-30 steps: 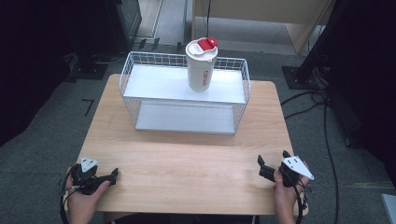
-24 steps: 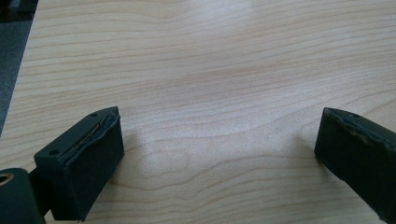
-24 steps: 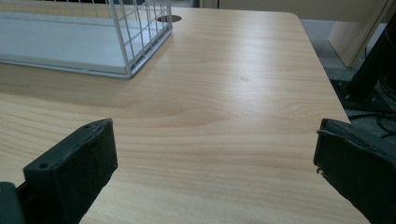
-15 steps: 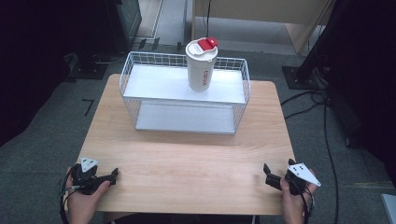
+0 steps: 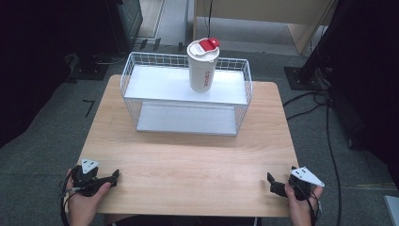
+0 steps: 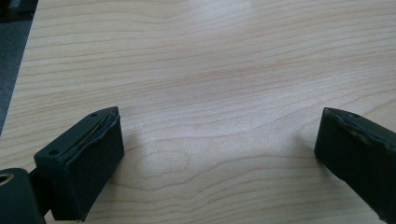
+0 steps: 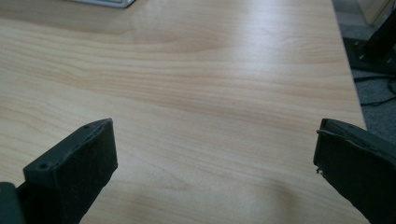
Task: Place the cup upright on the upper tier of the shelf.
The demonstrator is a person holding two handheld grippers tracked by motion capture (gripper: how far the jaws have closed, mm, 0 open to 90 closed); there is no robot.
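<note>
High view looks down on a white tumbler (image 5: pixel 203 66) standing upright on the upper shelf of a white wire rack (image 5: pixel 185 98) at the far side of the tabletop (image 5: pixel 188 160). Red lettering runs down the tumbler's side, too small to read, and a red tab sits on its white lid. The rack's lower shelf lies bare beneath it.

At the near left corner the left gripper (image 5: pixel 109 178) rests low on the wood; at the near right corner the right gripper (image 5: pixel 273 183) sits likewise. Both are well apart from the rack and the tumbler. Each gripper's own view shows its fingers (image 6: pixel 88 158) spread wide with only pale wood grain between them, grasping nothing; the right fingers (image 7: pixel 74 172) stand the same.

Grey carpet surrounds the tabletop, with black cables (image 5: pixel 329 136) trailing at the right and dark equipment at the far left.
</note>
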